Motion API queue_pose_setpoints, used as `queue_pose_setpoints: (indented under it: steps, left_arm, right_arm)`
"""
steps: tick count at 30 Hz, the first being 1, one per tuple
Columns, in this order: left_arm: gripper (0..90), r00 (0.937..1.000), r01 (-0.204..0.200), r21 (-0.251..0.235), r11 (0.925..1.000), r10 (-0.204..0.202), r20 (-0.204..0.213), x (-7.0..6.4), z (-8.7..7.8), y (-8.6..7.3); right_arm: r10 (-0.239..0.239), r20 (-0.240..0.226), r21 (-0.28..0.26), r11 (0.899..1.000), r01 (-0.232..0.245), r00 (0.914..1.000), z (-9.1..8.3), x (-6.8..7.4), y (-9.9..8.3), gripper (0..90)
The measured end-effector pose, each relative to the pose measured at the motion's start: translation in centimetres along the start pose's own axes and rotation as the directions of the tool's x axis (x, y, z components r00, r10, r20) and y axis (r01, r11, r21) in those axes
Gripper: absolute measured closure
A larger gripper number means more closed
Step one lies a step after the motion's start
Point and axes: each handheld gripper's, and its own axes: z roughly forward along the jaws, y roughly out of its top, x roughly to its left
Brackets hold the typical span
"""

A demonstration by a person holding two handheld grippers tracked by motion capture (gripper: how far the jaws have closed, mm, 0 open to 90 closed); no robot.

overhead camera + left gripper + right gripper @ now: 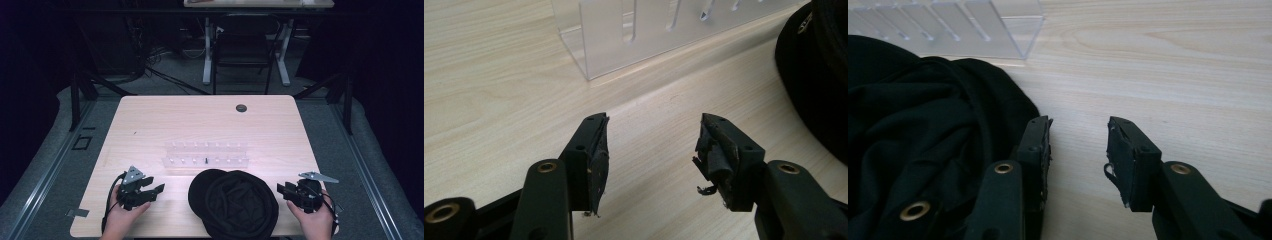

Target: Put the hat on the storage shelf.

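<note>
Your left tongs and right tongs stand released, flanking the black cloth. The cloth lies just before the clear rack. Risk: a careless pull drags cloth against the rack, shifting it.

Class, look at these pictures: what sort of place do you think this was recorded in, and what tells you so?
Probably a lab or recording studio: a lone wooden table ringed by dark curtains, loose cables on the floor behind, and a person holding a gripper in each hand, left gripper and right gripper.
</note>
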Motion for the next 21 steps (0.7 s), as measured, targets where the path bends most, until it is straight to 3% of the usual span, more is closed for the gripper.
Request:
queue_pose_setpoints:
  steps: [6, 11, 13, 20, 21]
  left_arm:
    - [46.4, 0.9998, -0.004, -0.04, 0.9992, 0.005, 0.019, -0.9, -0.4, 0.9]
    - [47.7, 0.9971, -0.021, -0.073, 0.9971, 0.026, 0.072, -2.0, -0.6, 2.2]
    - [47.9, 0.9928, -0.03, -0.083, 0.9961, 0.039, 0.113, -3.0, -0.6, 2.8]
    - [48.9, 0.985, -0.068, -0.084, 0.9942, 0.08, 0.153, -4.7, -0.3, 3.8]
    - [50.8, 0.9839, -0.079, -0.073, 0.9942, 0.09, 0.154, -4.9, -0.1, 3.9]
  right_arm:
    - [-0.017, -0.037, 0.012, 1.0, 0.017, 0.9992, -0.2, 1.0, 0.0, 60.9]
    - [-0.003, -0.059, 0.043, 0.999, 0.005, 0.9983, 0.0, 1.2, -0.1, 62.5]
    - [0.002, -0.063, 0.067, 0.998, 0.002, 0.998, 0.2, 1.4, -0.2, 64.8]
    - [0.017, -0.065, 0.112, 0.994, -0.01, 0.9977, 0.8, 1.4, -0.7, 68.5]
    - [0.018, -0.059, 0.124, 0.992, -0.011, 0.9981, 1.1, 1.4, -0.7, 73.0]
